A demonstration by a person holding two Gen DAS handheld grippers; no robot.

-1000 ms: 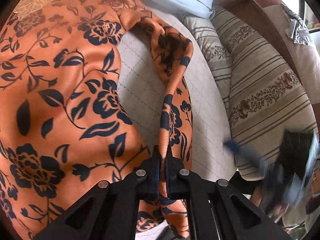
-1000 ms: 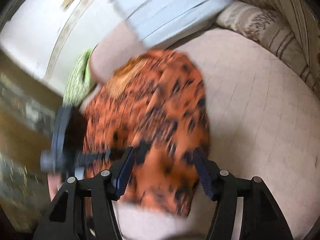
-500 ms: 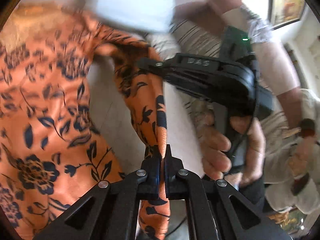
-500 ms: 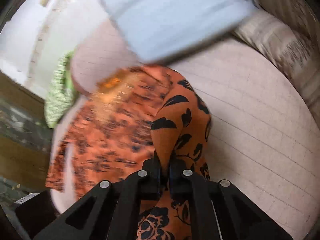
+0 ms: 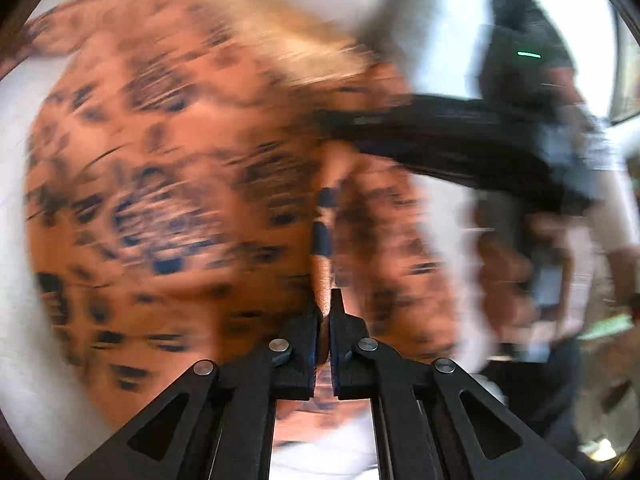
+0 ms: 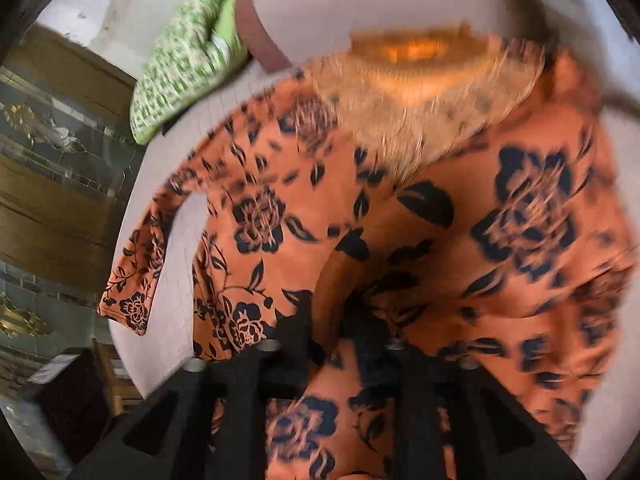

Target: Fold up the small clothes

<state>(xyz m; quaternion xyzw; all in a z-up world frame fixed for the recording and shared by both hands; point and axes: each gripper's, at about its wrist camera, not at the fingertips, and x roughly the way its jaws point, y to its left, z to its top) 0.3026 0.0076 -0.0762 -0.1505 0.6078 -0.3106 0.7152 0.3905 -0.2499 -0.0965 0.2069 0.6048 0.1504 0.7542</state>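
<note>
An orange garment with dark blue flowers (image 6: 400, 220) lies spread on a pale quilted surface (image 6: 172, 320), its other sleeve (image 6: 136, 280) stretched out to the left. My left gripper (image 5: 325, 304) pinches a fold of this garment (image 5: 160, 200). Its jaws are just starting to part, with cloth still pressed between them. My right gripper (image 6: 332, 312) hovers over the garment's body. Its jaws are opening, and a ridge of orange cloth stands loosely between them. In the blurred left wrist view, the right gripper (image 5: 440, 140) shows as a dark bar reaching in from the right.
A green patterned cloth (image 6: 188, 60) lies at the far left of the quilted surface. A person's hand (image 5: 504, 280) holds the right gripper's handle. Dark wooden furniture (image 6: 60, 208) stands beyond the surface's left edge.
Both grippers have swept the pinched sleeve across onto the garment's body. The right gripper closed on the cloth half a second ago and its jaws have since parted. The left stays closed on its fold.
</note>
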